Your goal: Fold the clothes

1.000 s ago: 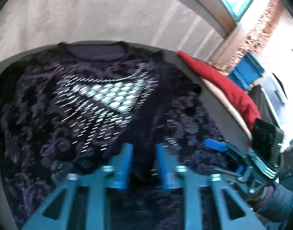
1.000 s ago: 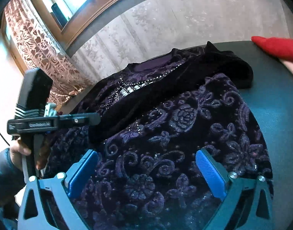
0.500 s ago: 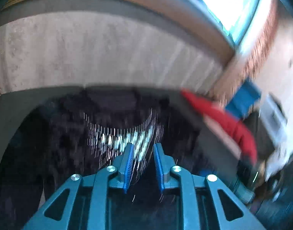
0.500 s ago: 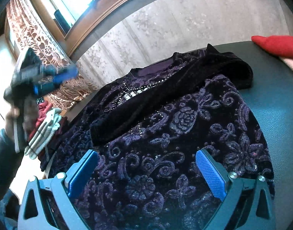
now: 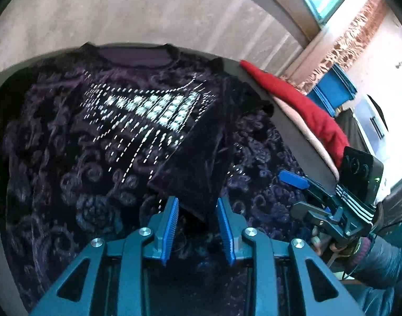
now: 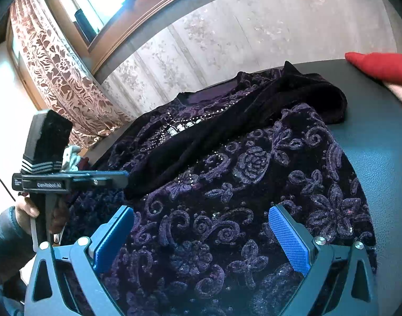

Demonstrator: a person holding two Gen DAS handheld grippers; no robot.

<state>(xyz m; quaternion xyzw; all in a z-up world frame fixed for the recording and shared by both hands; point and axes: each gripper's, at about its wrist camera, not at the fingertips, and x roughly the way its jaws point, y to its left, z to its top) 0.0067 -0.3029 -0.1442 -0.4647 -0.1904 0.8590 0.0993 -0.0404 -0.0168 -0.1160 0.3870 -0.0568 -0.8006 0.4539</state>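
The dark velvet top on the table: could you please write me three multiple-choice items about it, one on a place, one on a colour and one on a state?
1. Where does the folded sleeve lie?
A. across the front of the purple top
B. hanging off the table
C. on the red cloth

2. What colour are the pads of the right tongs?
A. red
B. blue
C. white

3. How do the left tongs stand?
A. clamped tight on the neckline
B. shut on the red cloth
C. parted, with the sleeve's cuff between the pads

Answers:
1 A: the sleeve runs slantwise over the beaded chest.
2 B: both pads are blue in the right wrist view.
3 C: the jaws are opening, and a gap shows on each side of the cuff.
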